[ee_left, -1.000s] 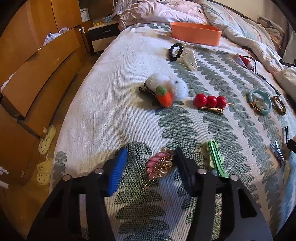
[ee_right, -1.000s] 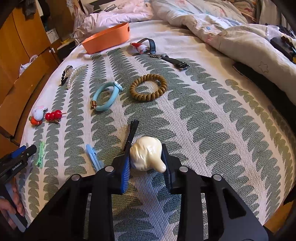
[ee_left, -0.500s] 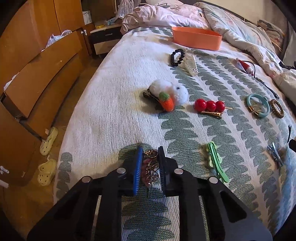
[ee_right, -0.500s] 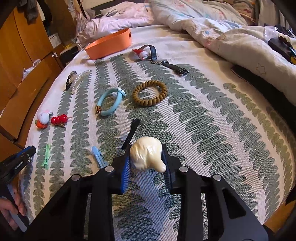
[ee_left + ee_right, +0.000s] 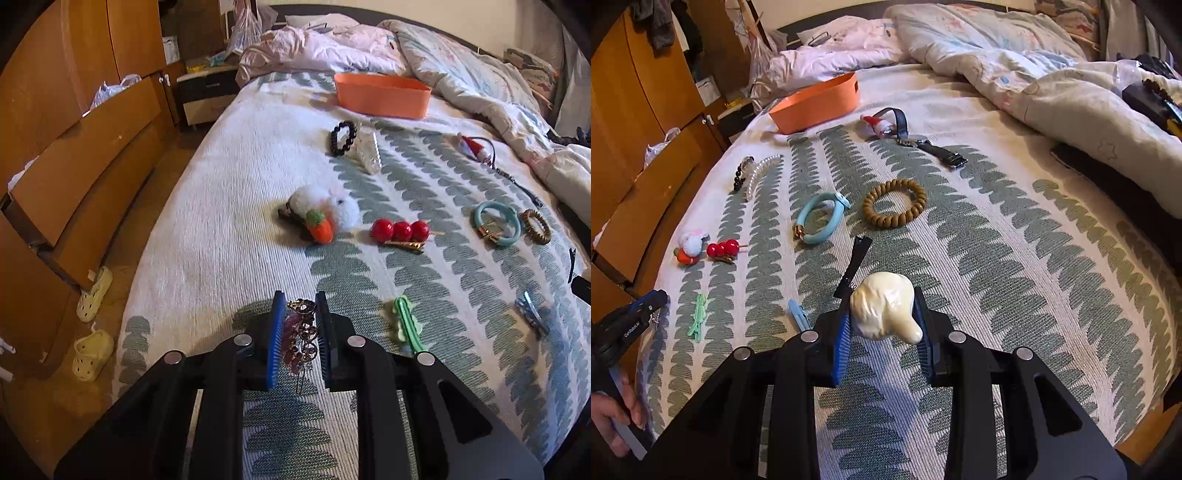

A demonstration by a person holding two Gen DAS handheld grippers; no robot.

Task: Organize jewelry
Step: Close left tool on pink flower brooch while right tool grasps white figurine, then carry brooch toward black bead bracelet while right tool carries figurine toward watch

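Observation:
My left gripper [image 5: 300, 314] is shut on a pink and gold hair clip [image 5: 301, 339] and holds it just above the bedspread at the near left. My right gripper [image 5: 882, 314] is shut on a cream pearly hair claw [image 5: 882, 312], lifted a little off the bed. An orange bin [image 5: 382, 94] stands at the far end of the bed; it also shows in the right wrist view [image 5: 816, 103]. The left gripper also shows in the right wrist view [image 5: 646, 301] at the left edge.
On the bedspread lie a bunny-and-carrot clip [image 5: 321, 214], red berry clip [image 5: 400, 230], green clip [image 5: 406, 326], black bead bracelet [image 5: 343, 138], teal bangle [image 5: 820, 218], brown bead bracelet [image 5: 894, 202], black clip [image 5: 855, 264], blue clip [image 5: 798, 314], watch [image 5: 923, 142]. A rumpled duvet [image 5: 1071, 85] is on the right; wooden drawers [image 5: 85, 177] are on the left.
My left gripper closed on the pink and gold clip and lifted it slightly. My right gripper keeps hold of the cream claw and has risen a little.

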